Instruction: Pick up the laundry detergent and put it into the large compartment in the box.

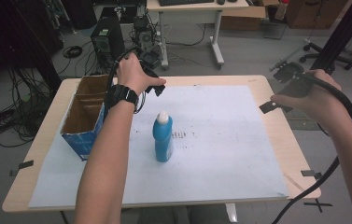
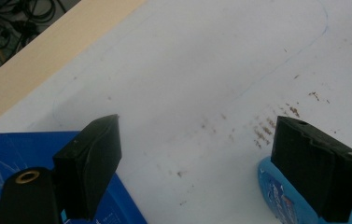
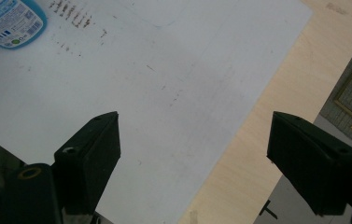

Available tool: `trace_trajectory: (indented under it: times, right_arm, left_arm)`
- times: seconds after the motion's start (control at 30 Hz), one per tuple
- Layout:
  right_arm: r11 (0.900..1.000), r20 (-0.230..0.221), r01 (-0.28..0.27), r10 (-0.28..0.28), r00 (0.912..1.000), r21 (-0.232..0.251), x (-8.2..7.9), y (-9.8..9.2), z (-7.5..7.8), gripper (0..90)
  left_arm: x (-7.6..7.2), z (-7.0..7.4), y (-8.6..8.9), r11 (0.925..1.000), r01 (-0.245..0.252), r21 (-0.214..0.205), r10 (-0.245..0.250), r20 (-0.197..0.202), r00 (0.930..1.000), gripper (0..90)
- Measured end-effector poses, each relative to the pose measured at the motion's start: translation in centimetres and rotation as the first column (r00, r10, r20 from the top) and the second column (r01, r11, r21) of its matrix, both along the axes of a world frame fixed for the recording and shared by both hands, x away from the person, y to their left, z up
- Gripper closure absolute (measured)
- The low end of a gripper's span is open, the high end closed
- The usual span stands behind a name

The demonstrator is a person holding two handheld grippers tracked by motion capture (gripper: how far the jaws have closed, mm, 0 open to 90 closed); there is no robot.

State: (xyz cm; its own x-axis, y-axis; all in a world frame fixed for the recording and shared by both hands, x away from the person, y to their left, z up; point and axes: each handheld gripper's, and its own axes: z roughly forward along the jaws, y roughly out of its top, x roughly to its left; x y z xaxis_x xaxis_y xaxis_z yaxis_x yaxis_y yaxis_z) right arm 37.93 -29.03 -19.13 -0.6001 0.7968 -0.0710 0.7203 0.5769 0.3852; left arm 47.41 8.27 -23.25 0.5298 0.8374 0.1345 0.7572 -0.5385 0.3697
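Note:
A blue bottle (image 1: 163,140) with a white cap stands upright on the white sheet (image 1: 220,135), left of the middle. My left gripper (image 1: 157,87) hangs above the sheet beyond the bottle, next to the far right corner of an open blue cardboard box (image 1: 84,116). In the left gripper view its jaws (image 2: 197,135) stand open with nothing between them; the box (image 2: 5,149) lies low on the left and the bottle (image 2: 276,198) low on the right. My right gripper (image 1: 278,91) hovers over the table's right edge. Its jaws (image 3: 194,130) are open and empty, and the bottle (image 3: 8,21) lies far off at the upper left.
The wooden table (image 1: 295,149) shows around the sheet, with tape marks near its right and left edges. Brown smudges (image 1: 183,135) mark the sheet beside the bottle. Beyond the table are a computer tower (image 1: 106,39), cables and a desk.

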Motion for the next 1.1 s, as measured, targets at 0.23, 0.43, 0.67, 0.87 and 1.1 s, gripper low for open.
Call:
trace_trajectory:
  times: [0.23, 0.43, 0.67, 0.87, 1.1]
  right_arm:
    - [1.0, 0.003, 0.001, -0.001, 1.0, 0.007, 0.1, 0.0, 0.1, 17.3]
    - [0.9999, 0.0, 0.008, -0.008, 1.0, 0.009, 0.2, -0.3, -0.1, 17.3]
    - [0.9999, -0.001, 0.001, -0.001, 1.0, 0.011, 0.1, -0.2, -0.2, 17.3]
    - [1.0, 0.0, 0.004, -0.004, 1.0, 0.009, -0.1, -0.4, -0.3, 17.2]
    - [0.9999, 0.003, 0.006, -0.006, 1.0, 0.011, -0.4, -0.6, -0.2, 17.2]
  left_arm:
    - [0.1, 0.0, 0.1, 0.9999, -0.009, -0.01, 0.009, -0.002, 1.0, 16.4]
    - [0.0, 0.2, 0.1, 0.9999, -0.012, -0.011, 0.012, 0.001, 0.9999, 16.4]
    - [-0.2, 0.7, 0.4, 0.9991, -0.033, -0.028, 0.033, 0.012, 0.9994, 16.4]
    - [-0.5, 0.9, 0.3, 0.9988, -0.041, -0.027, 0.042, 0.014, 0.999, 16.3]
    - [-1.3, 1.5, -0.3, 0.9971, -0.06, -0.047, 0.06, -0.002, 0.9982, 16.9]
